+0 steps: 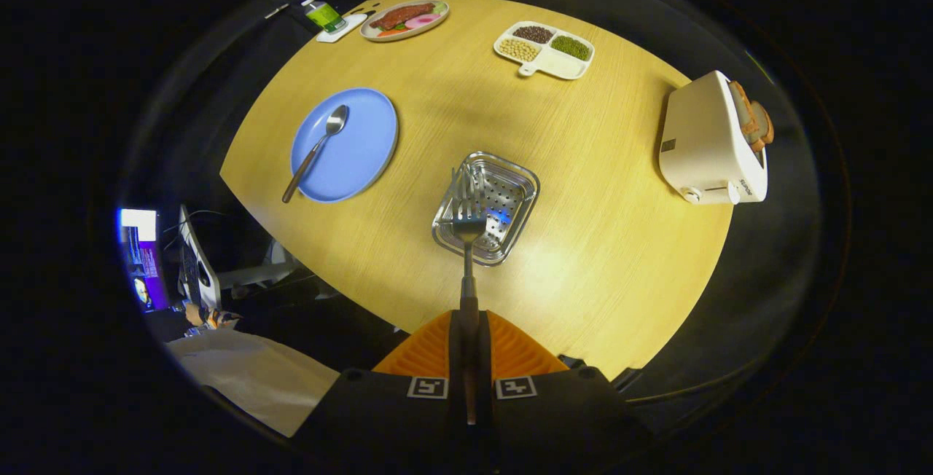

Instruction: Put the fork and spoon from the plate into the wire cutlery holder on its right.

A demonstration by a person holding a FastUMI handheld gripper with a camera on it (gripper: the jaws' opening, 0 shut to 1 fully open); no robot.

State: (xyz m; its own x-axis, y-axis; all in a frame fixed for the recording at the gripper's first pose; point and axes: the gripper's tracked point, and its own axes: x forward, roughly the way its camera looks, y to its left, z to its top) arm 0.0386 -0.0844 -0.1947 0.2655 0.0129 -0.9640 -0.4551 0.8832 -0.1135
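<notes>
Hovering above the table, the gripper (pixel 467 315) has its jaws clamped on the fork (pixel 466 231), tines over the cutlery holder (pixel 510 205).

Staged dining setup in a recording booth, wooden table (pixel 583 242), toaster (pixel 711 143), food plates, monitor (pixel 142 256) alongside

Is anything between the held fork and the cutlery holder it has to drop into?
Nothing visible. The gripper is shut on the fork, whose tines hang over the open metal cutlery holder. The spoon lies apart on the blue plate.
</notes>
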